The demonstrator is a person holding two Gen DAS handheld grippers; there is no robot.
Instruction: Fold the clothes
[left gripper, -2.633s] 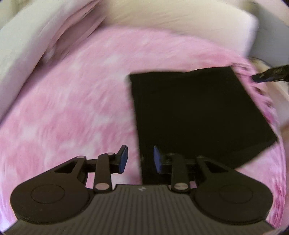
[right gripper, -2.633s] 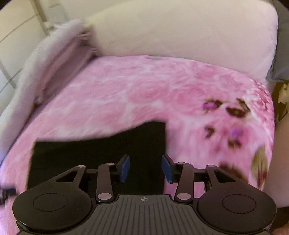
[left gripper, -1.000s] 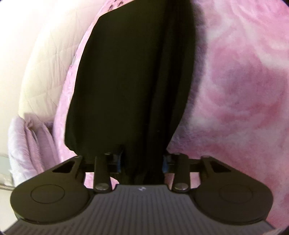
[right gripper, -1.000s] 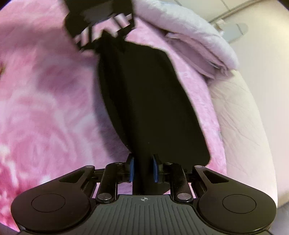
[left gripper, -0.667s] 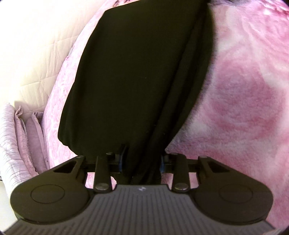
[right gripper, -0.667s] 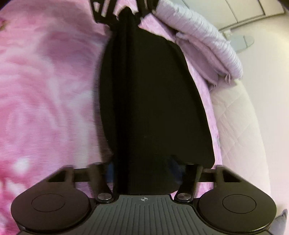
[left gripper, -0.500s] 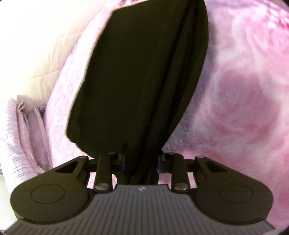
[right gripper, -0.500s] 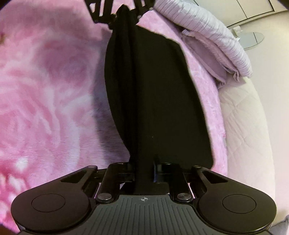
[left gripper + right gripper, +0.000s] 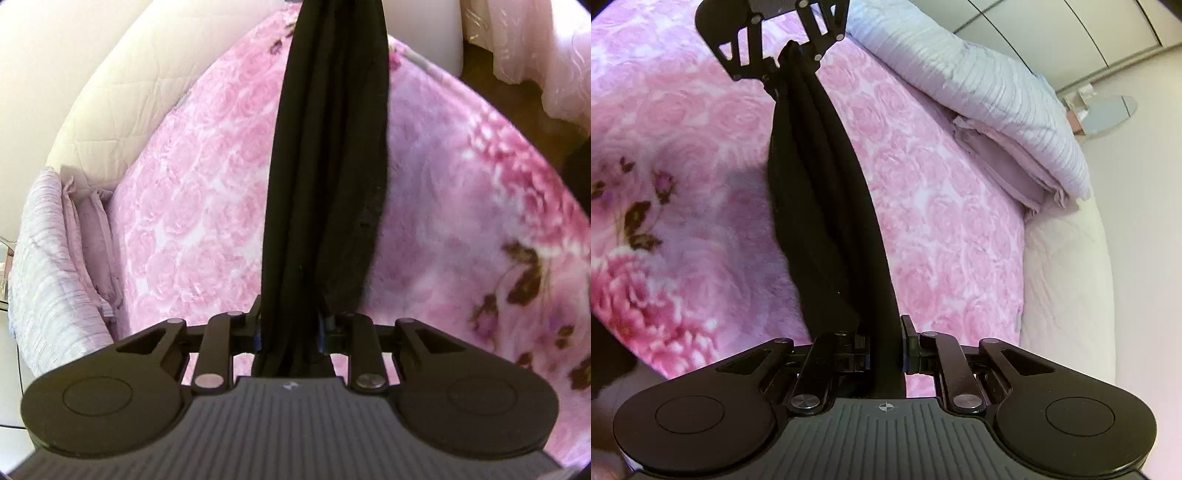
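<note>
Left gripper (image 9: 290, 334) clamped on a bunched end of the soft black fabric garment (image 9: 325, 166), blue pads barely peeking out on either side of the cloth. Same deal at the right gripper (image 9: 886, 349), pinched tight on the opposite end, both sets of jaws having just been closing down onto the fabric. Garment stretched between the two like a dark rope, lifted clear of the bed with its loose folds sagging below the line, probably held taut like this to let the layers hang straight before laying down the next fold. Underneath, a fluffy pink rose-print blanket (image 9: 942, 206) covering the whole bed, darker flower motifs off toward one edge. Beyond that, a ribbed lilac pillow (image 9: 979, 92) stacked over a folded mauve sheet (image 9: 1008, 166), then a cream quilted padded bed surround (image 9: 122, 88) wrapping the side. Pale wall and what looks like wardrobe panels further back, pink curtain (image 9: 546, 48) in the far corner.
</note>
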